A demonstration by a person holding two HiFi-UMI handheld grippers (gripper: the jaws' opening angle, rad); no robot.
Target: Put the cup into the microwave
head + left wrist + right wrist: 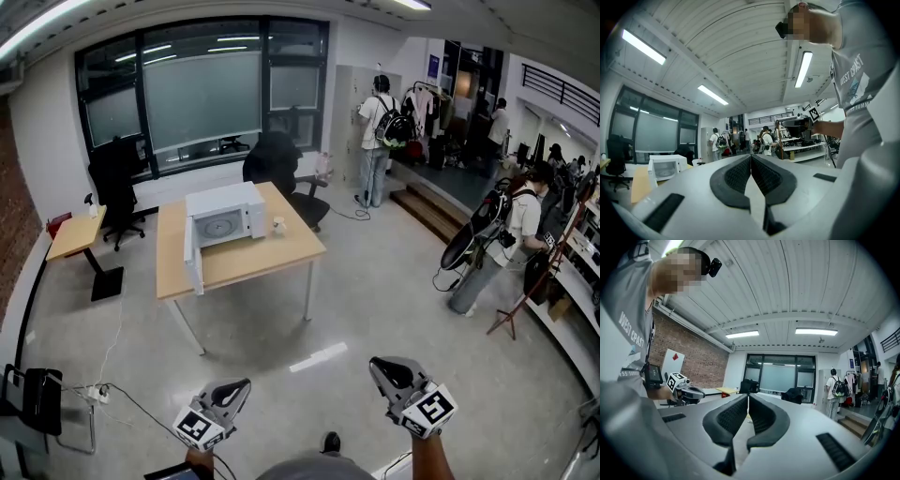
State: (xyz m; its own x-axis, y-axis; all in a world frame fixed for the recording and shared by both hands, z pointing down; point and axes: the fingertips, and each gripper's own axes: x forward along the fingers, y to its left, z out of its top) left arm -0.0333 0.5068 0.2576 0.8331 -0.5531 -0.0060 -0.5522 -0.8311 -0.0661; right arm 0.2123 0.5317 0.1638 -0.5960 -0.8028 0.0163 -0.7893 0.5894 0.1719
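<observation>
A white microwave stands on the wooden table with its door swung open to the left. A small white cup sits on the table just right of the microwave. Both grippers are held low and close to the person, far from the table. My left gripper is shut with nothing between its pads. My right gripper is also shut and empty, its pads meeting at the tip. The microwave shows small in the left gripper view.
Grey floor lies between me and the table. Black office chairs stand behind the table, and a small desk sits at the left. Cables and a power strip lie on the floor at the left. People stand at the back and right.
</observation>
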